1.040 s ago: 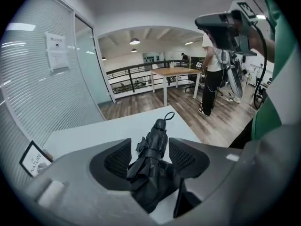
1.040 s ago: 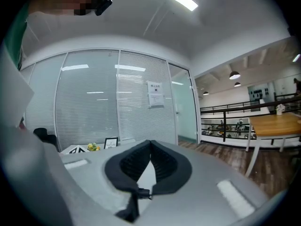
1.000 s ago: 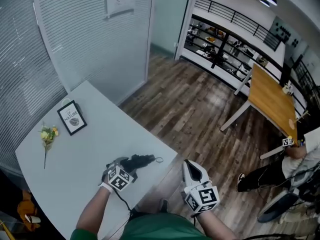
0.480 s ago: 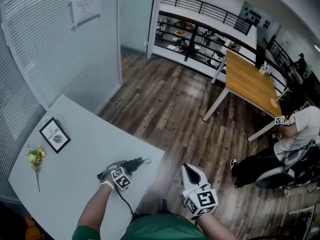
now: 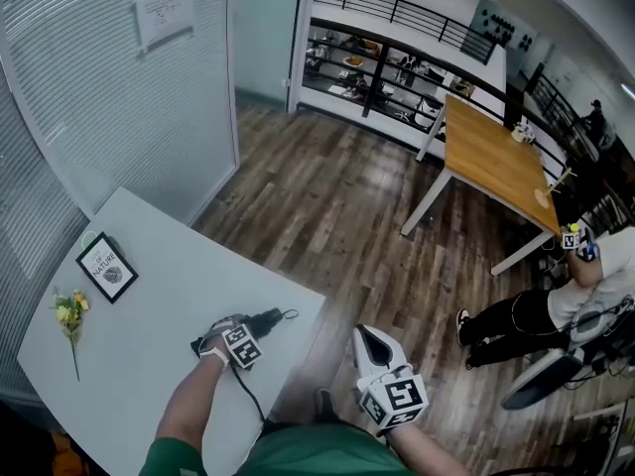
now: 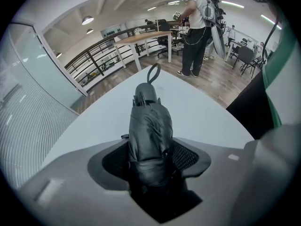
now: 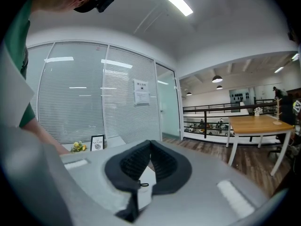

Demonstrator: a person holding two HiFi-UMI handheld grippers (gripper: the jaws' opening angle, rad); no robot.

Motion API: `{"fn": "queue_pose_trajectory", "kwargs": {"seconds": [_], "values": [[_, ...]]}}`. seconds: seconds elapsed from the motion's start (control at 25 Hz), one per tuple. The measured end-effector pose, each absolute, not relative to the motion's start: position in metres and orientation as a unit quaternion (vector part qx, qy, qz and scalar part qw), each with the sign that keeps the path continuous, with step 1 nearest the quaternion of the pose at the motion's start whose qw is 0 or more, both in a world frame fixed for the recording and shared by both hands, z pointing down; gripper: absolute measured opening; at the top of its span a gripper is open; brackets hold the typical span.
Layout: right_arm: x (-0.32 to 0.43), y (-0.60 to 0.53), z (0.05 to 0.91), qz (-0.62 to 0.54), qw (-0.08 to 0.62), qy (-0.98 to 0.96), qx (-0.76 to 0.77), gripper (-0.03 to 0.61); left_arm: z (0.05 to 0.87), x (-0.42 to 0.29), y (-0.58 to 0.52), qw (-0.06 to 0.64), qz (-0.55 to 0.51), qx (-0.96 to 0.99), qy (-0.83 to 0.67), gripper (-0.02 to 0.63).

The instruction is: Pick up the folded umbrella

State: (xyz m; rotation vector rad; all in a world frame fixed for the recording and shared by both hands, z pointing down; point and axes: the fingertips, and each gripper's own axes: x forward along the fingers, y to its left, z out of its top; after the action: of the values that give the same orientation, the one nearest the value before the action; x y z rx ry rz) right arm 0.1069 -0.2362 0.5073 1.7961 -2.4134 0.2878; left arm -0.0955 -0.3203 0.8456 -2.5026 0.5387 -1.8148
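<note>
The folded black umbrella (image 5: 266, 320) lies on the white table (image 5: 149, 365) near its right edge, wrist loop toward the floor side. My left gripper (image 5: 224, 331) points steeply down over the umbrella's near end. In the left gripper view the umbrella (image 6: 150, 126) runs straight between the left gripper's (image 6: 150, 157) widely spread jaws, with pad mesh showing on both sides of it. My right gripper (image 5: 369, 339) hangs off the table's right side over the wooden floor. In the right gripper view the right gripper's (image 7: 150, 145) pads meet at the tips with nothing between them.
A small framed picture (image 5: 106, 267) and a yellow flower sprig (image 5: 67, 315) lie at the table's far left. A glass wall with blinds (image 5: 109, 87) stands behind. A wooden table (image 5: 496, 157) and a seated person (image 5: 585, 300) are off to the right.
My left gripper has come down and rolled over the umbrella, which now sits between its jaws. The right gripper has hardly shifted.
</note>
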Motion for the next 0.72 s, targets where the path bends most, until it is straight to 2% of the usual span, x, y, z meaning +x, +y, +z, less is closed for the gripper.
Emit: {"fn": "queue_pose_trajectory", "kwargs": {"seconds": [0.16,0.44,0.72], "values": [[0.106,-0.233,0.506,0.096,0.059,-0.802,0.587,0.003,0.844,-0.095,-0.315,0.013,-0.583,-0.791,0.186,0.273],[0.102,-0.229,0.509,0.104,0.056,-0.810,0.575,0.003,0.820,-0.100,-0.295,-0.021,-0.535,-0.814,0.225,0.270],[0.089,-0.229,0.509,0.109,0.050,-0.825,0.552,0.003,0.776,-0.109,-0.291,-0.120,-0.399,-0.846,0.332,0.267]]}}
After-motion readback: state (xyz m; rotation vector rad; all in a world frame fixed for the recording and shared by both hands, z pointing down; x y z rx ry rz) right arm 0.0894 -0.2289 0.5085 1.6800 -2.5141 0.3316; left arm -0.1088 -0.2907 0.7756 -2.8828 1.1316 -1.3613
